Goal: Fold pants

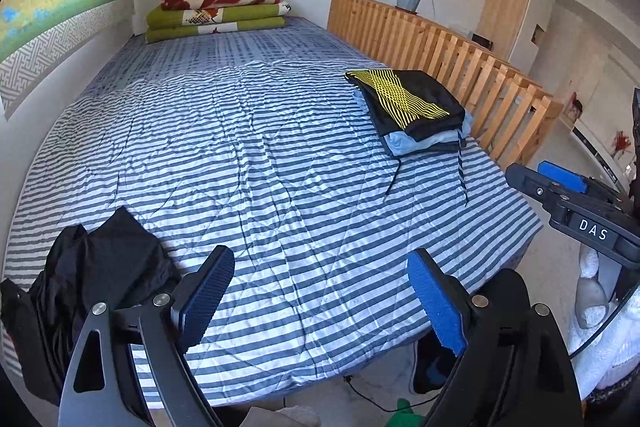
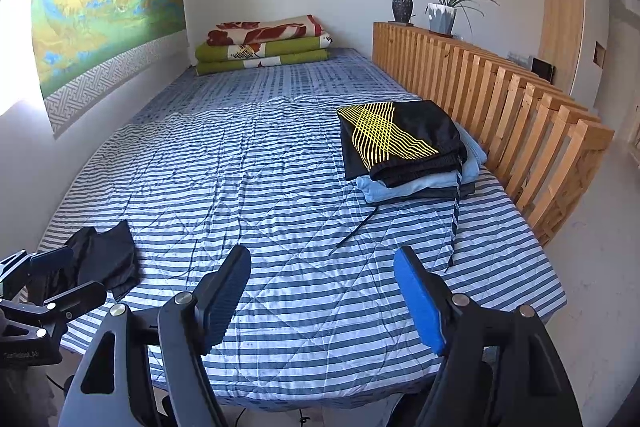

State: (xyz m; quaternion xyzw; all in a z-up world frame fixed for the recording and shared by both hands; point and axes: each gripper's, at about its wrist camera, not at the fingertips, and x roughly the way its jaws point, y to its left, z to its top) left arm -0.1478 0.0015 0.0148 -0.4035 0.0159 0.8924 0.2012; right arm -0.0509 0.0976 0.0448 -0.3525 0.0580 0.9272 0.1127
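Crumpled black pants (image 1: 100, 267) lie at the near left corner of the striped bed (image 1: 280, 155); in the right wrist view they (image 2: 108, 255) sit at the left. My left gripper (image 1: 320, 259) stands open over the bedcover, just right of the pants, with nothing between its fingers. It shows at the left edge of the right wrist view (image 2: 82, 273), beside the pants. My right gripper (image 2: 320, 291) is open too, empty, above the bed's near edge. It also appears at the right of the left wrist view (image 1: 530, 173).
A stack of folded clothes (image 2: 404, 143), topped by a black piece with yellow lines, lies at the bed's right side, drawstrings (image 2: 456, 211) trailing. Folded blankets (image 1: 216, 11) rest at the far end. A wooden slat railing (image 2: 500, 99) runs along the right.
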